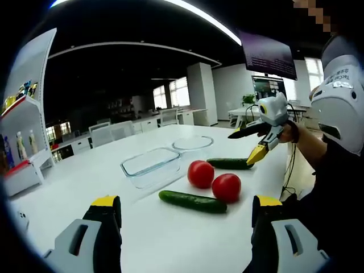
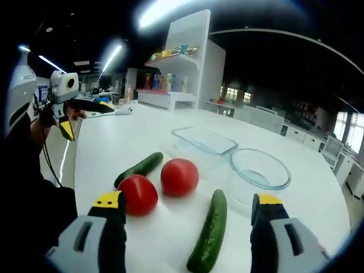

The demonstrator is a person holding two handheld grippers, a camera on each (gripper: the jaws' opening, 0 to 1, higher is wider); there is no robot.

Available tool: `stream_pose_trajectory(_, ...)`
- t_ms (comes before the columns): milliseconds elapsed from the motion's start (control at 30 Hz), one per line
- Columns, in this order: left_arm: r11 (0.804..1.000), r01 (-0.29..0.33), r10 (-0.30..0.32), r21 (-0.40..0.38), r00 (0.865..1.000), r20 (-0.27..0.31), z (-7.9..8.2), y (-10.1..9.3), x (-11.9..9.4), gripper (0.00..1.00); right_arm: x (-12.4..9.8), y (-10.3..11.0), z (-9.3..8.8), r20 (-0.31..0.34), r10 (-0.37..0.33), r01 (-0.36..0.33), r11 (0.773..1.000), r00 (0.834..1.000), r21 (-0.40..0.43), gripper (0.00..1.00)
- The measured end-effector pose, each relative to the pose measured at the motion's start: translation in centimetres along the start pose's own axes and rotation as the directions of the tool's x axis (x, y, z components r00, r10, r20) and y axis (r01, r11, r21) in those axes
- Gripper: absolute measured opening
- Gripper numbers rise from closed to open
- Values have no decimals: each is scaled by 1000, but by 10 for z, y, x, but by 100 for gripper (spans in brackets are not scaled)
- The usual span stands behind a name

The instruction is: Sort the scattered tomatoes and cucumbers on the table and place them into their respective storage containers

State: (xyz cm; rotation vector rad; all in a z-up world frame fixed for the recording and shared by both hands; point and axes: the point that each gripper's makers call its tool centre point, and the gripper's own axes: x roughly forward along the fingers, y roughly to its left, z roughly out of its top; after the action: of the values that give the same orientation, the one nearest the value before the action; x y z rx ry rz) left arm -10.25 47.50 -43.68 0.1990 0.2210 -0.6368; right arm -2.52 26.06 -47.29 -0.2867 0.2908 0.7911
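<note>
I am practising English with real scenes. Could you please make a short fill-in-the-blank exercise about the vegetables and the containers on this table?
1. The number of tomatoes on the white table is ____.
2. The number of cucumbers on the table is ____.
3. Beside the round glass bowl stands a glass container whose shape is ____.
4. Both glass containers are ____ inside.

Missing words: two; two; rectangular; empty

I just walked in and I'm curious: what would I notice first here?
Two bright red tomatoes sit side by side mid-table, with one green cucumber lying on each side of the pair. Beyond them wait two empty clear glass containers, one rectangular and one round.
</note>
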Motion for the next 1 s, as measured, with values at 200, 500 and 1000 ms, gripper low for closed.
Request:
stream_pose_trajectory(200, 1000, 0, 0, -1, 1000, 1, 0, 0, -1, 95, 6, 1, 3, 9, 11, -11, 1000, 1000, 12, 86)
stream_pose_trajectory(500, 1000, 2, -2, -1, 1000, 3, -2, 0, -2, 95, 11, -4, 7, 15, 5, -5, 1000, 1000, 26, 86)
stream_pose_trajectory(1000, 1000, 1, -1, 2, 1000, 2, -3, 1, -4, 95, 26, -13, 9, 15, -7, 7, 999, 1000, 35, 83)
